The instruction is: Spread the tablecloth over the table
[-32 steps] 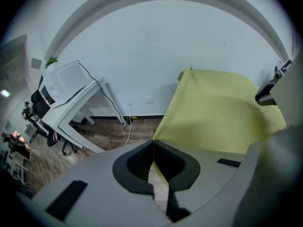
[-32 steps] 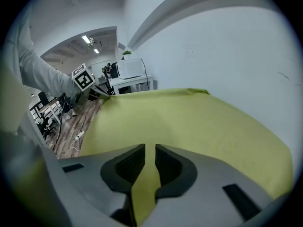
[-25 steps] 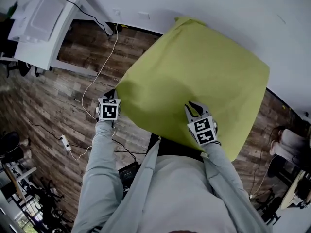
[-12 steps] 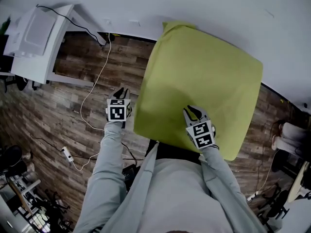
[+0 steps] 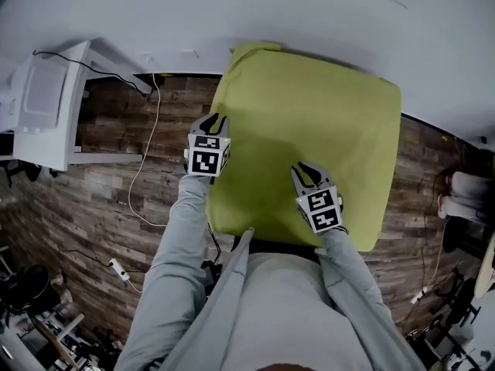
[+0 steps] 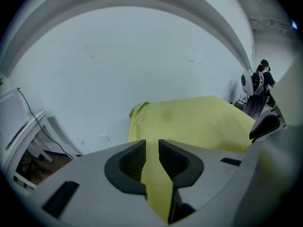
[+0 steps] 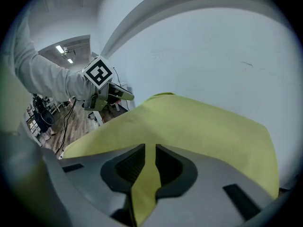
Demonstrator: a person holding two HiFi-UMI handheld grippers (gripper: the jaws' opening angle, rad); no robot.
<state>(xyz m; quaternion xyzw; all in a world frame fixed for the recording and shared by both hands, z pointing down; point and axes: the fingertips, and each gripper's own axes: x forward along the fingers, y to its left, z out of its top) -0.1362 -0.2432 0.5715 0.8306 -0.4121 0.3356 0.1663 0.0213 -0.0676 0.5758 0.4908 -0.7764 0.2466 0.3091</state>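
Note:
A yellow-green tablecloth covers the table, its left side hanging down and its far left corner bunched. My left gripper hovers at the cloth's left edge, jaws apart, pinching nothing. In the left gripper view the left gripper shows the tablecloth through its gap. My right gripper is over the cloth's near middle, jaws a little apart. In the right gripper view the right gripper has the tablecloth showing beyond its pads, which do not press on it.
A white desk stands at the left on the wooden floor, with cables and a power strip near it. A white wall runs behind the table. A person sits at the far right.
My left gripper let go of the cloth corner it held out to the left and moved right, up to the cloth's left edge. That corner now hangs down. The right gripper shifted slightly.

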